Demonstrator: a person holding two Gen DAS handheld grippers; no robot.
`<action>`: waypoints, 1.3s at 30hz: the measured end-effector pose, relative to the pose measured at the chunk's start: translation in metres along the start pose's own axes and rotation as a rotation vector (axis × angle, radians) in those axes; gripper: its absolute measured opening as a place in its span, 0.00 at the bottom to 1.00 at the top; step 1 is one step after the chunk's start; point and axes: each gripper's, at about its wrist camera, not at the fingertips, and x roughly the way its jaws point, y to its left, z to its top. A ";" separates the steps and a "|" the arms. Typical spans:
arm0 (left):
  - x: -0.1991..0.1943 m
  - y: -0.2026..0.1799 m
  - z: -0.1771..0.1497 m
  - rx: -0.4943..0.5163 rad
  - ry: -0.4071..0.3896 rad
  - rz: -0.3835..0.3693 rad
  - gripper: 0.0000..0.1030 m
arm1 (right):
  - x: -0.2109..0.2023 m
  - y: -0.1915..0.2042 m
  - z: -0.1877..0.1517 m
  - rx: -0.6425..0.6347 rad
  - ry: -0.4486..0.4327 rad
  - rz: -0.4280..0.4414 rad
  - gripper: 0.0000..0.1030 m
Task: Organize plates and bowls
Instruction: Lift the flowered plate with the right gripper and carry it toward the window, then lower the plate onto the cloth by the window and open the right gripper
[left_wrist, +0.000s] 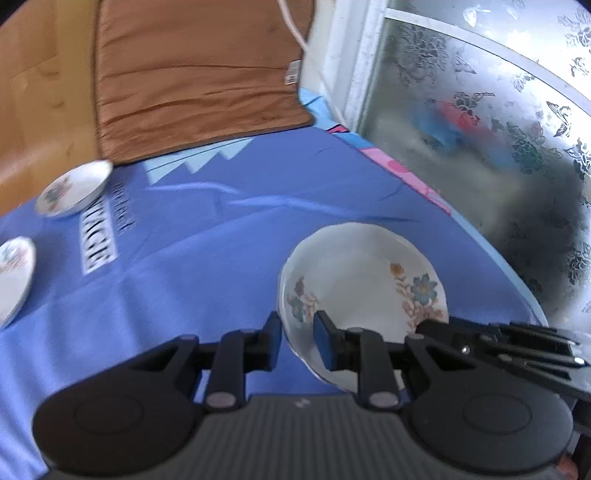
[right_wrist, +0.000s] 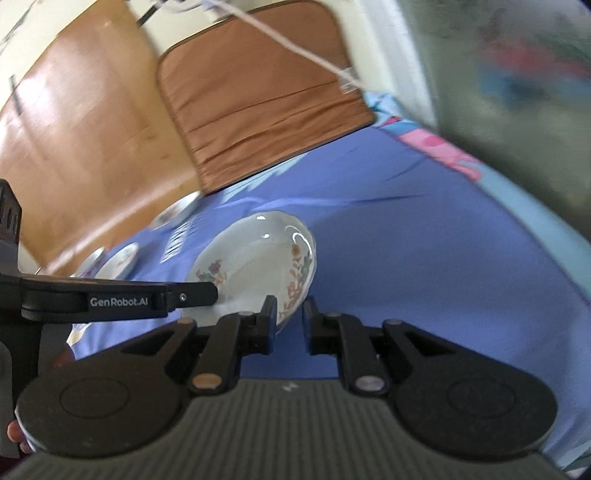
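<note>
Two grippers: your left gripper (left_wrist: 298, 338) and right gripper (right_wrist: 289, 320) both have narrow jaws pinching the floral bowl's (left_wrist: 364, 280) rim.
Bowl: tilted, lifted above the blue bedsheet (left_wrist: 207, 258).
Risk: uneven pulling could slip it loose.

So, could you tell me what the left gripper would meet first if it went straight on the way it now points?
The left gripper already has the floral bowl rim between its jaws, so it would press deeper onto that rim; past it lies blue cloth.
</note>
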 end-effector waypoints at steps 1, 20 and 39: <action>0.003 -0.004 0.002 0.001 0.003 -0.003 0.20 | 0.001 -0.006 0.002 0.008 -0.003 -0.009 0.17; -0.015 -0.020 -0.001 0.092 -0.143 0.042 0.43 | -0.013 -0.008 0.000 -0.101 -0.205 -0.183 0.37; -0.095 0.124 -0.076 -0.092 -0.353 0.321 0.47 | 0.019 0.107 -0.012 -0.270 -0.182 0.051 0.37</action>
